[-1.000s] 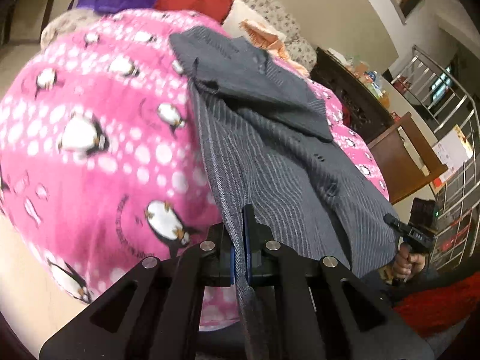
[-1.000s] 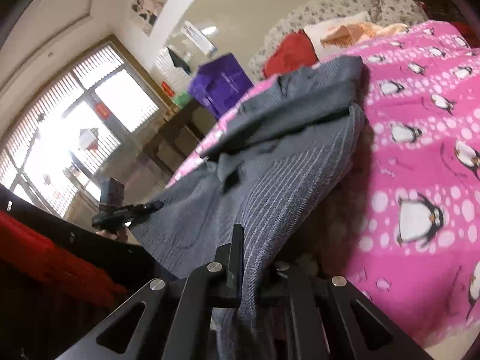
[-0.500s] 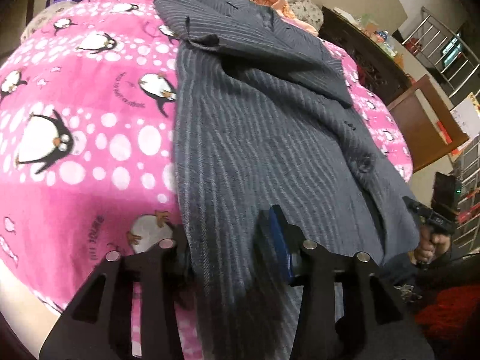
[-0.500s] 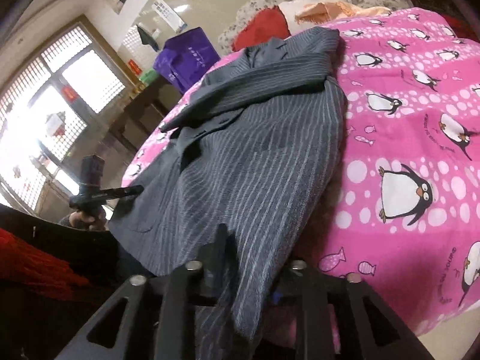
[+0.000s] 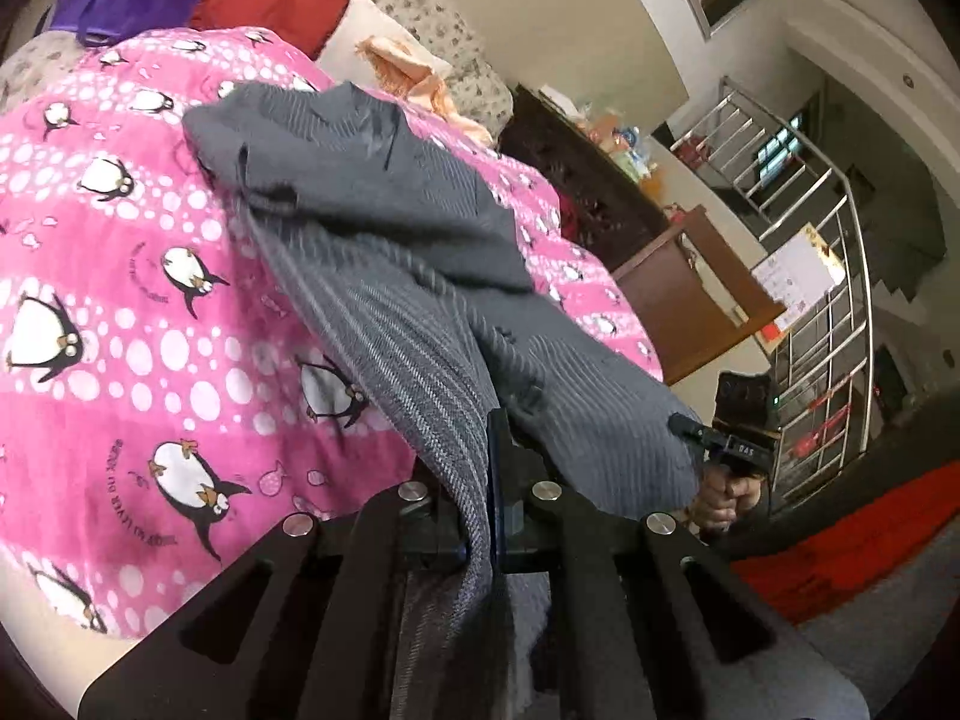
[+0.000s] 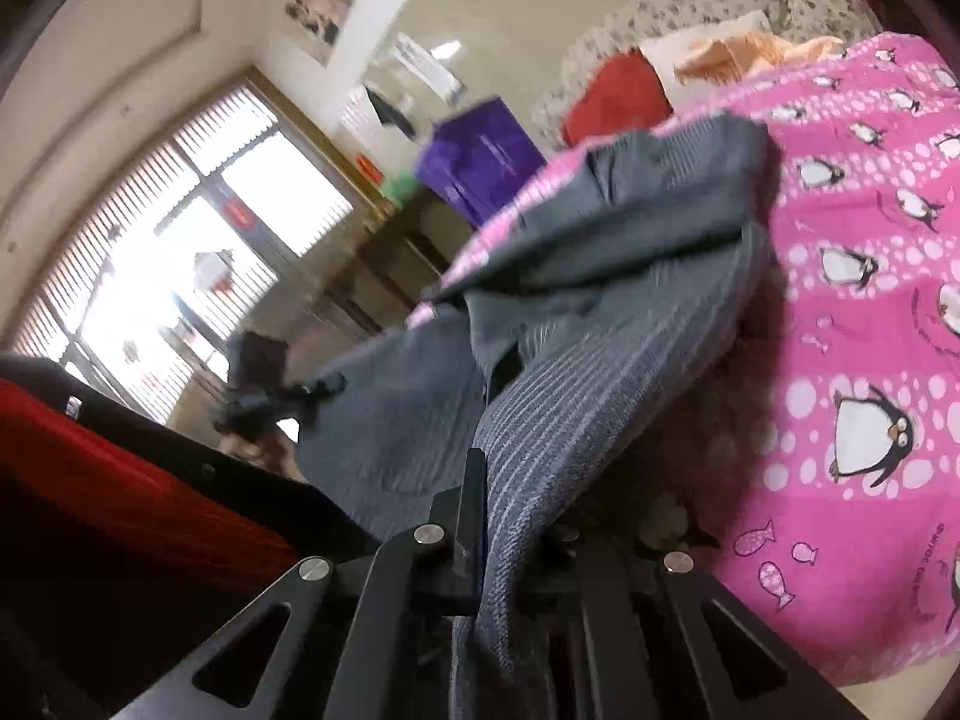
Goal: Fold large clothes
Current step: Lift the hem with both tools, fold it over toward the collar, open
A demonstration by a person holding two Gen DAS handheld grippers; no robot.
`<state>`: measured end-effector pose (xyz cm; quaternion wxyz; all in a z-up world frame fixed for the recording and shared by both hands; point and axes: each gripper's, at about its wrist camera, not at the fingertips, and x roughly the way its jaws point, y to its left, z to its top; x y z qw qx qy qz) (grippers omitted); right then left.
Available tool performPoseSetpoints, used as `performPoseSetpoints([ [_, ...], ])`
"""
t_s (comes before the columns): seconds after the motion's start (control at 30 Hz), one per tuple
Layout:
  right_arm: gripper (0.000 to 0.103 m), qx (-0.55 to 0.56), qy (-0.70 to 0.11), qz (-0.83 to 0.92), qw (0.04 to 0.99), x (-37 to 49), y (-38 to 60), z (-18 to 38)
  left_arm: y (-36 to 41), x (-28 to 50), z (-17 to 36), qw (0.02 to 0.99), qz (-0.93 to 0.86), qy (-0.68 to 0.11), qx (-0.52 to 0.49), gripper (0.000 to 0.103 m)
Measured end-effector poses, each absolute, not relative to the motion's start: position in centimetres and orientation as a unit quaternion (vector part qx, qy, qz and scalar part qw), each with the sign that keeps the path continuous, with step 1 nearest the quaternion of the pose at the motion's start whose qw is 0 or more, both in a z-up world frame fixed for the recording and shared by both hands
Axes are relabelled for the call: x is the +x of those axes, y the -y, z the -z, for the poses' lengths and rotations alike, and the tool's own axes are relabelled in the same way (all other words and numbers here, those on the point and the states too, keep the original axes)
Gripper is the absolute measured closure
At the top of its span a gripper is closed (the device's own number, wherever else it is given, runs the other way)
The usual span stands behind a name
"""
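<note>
Grey pinstriped jacket (image 5: 384, 252) lies across a pink penguin-print blanket (image 5: 120, 300), its near hem lifted off the bed by both tools. From the left wrist, the left gripper (image 5: 492, 444) has its fingers pressed together on a fold of that hem, cloth draping down between the black arms. From the right wrist, the right gripper (image 6: 480, 480) pinches the opposite corner of the hem the same way, jaws narrow with striped fabric caught between them.

Only the left wrist view shows a metal stair railing (image 5: 840, 252), a brown wooden chair (image 5: 690, 300) and a framed picture high on the wall. Only the right wrist view shows a bright window (image 6: 180, 252) with blinds. Each view catches the other tool at the jacket's far corner, with a person's hand (image 5: 720, 498) under it in the left view.

Count: one jacket, one blanket, two grippers, one purple bag (image 6: 480, 162), one red cushion (image 5: 270, 6), one orange cloth (image 5: 414, 78) by the pillows.
</note>
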<state>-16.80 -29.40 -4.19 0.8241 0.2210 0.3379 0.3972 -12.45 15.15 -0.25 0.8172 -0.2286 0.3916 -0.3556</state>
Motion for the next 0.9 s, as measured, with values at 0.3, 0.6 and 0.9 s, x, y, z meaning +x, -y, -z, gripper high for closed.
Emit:
performPoseSetpoints([
  [0.3, 0.098, 0.306, -0.237, -0.325, 0.863, -9.7, 34.1, -0.4, -19.0, -5.9, -2.8, 0.853, 0.254, -0.302, -0.342, 0.099],
  [0.6, 0.098, 0.281, -0.274, -0.244, 0.887, 6.4, 34.7, -0.6, -18.1, 8.3, -3.7, 0.877, 0.16, -0.318, -0.323, 0.099],
  [0.9, 0.098, 0.237, -0.352, -0.178, 0.888, 20.4, 32.7, 3.2, -18.4, 20.6, 0.7, 0.879, 0.082, -0.395, -0.255, 0.098],
])
